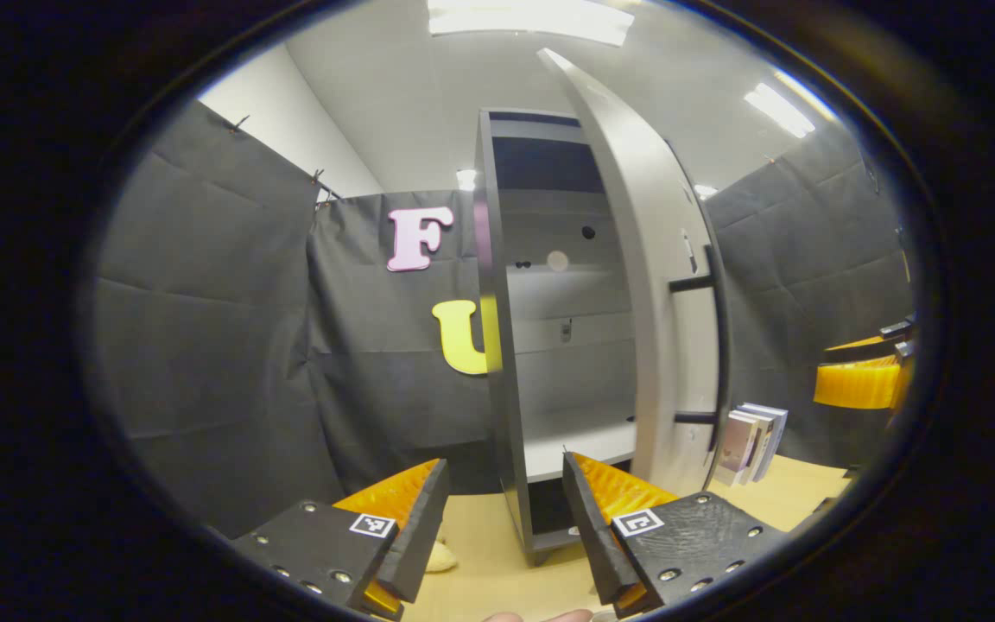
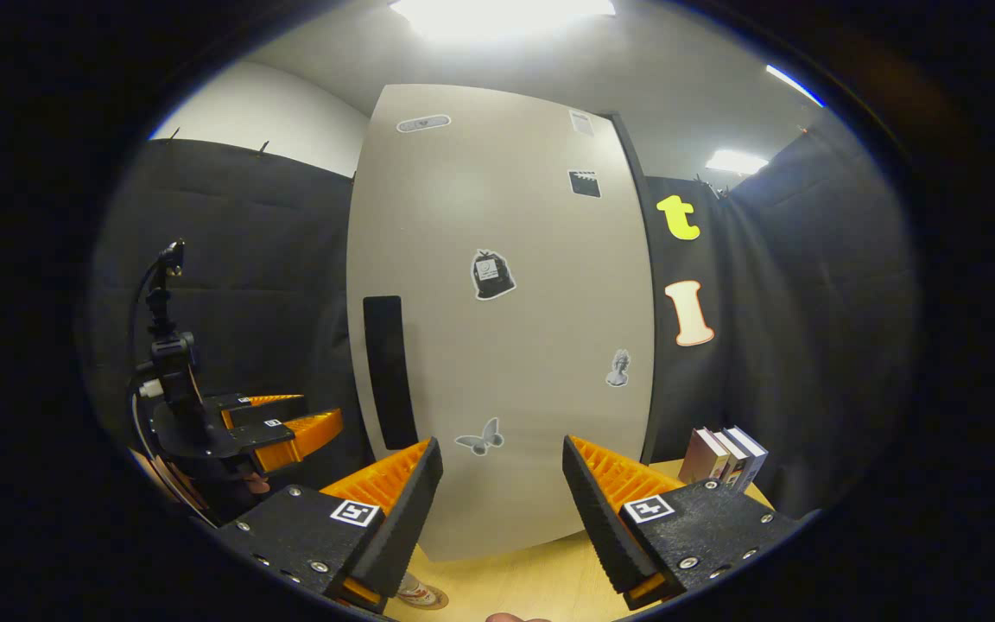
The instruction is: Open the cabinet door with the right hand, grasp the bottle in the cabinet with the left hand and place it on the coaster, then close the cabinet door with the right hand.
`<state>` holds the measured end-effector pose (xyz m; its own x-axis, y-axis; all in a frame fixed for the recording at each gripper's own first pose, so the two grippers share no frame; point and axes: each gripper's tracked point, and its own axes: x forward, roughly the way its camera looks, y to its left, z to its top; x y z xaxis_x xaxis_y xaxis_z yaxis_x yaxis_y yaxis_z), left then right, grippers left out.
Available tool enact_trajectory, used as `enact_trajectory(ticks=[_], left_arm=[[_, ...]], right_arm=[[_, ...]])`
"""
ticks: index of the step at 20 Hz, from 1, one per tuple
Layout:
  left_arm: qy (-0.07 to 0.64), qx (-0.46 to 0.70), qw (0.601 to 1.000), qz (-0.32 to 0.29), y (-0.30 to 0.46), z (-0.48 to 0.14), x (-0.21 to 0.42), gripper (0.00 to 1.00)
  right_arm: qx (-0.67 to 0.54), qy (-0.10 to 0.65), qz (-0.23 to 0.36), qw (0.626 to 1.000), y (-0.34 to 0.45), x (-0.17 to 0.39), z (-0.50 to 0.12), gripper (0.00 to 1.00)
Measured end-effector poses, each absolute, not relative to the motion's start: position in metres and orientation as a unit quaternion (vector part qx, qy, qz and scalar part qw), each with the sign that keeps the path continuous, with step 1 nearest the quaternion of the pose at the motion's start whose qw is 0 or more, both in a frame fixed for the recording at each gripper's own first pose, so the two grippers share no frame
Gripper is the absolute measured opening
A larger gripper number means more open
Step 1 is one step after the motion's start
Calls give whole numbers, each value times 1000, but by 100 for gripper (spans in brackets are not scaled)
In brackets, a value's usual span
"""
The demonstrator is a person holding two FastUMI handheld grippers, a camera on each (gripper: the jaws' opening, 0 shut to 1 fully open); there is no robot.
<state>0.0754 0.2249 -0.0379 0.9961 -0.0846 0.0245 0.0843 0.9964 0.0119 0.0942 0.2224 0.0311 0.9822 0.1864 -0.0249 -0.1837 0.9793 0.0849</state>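
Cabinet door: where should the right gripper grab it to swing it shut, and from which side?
Take the door by its dark vertical handle near the free edge. The bar runs upright, so bring the right gripper, which is open, straight at the door's outer face with one finger on each side of the bar. Gripping far from the hinge probably gives the easiest swing.

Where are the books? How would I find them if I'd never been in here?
Find the tall cabinet standing on the wooden table, its door swung open. The books stand upright on the table just past that door, by the dark cloth wall. They are the only row of slim spines there.
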Motion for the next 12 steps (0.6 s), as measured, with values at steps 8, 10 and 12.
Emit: enact_trajectory(ticks=[8, 10, 12], left_arm=[[-15, 5, 999, -40, 215, -14, 66, 70], [-15, 6, 999, -42, 201, -8, 64, 71], [-18, 5, 999, -38, 189, -5, 65, 75]], right_arm=[[36, 16, 66, 997, 188, 131, 27, 90], [39, 15, 65, 997, 182, 143, 29, 91], [51, 10, 66, 996, 174, 151, 33, 92]])
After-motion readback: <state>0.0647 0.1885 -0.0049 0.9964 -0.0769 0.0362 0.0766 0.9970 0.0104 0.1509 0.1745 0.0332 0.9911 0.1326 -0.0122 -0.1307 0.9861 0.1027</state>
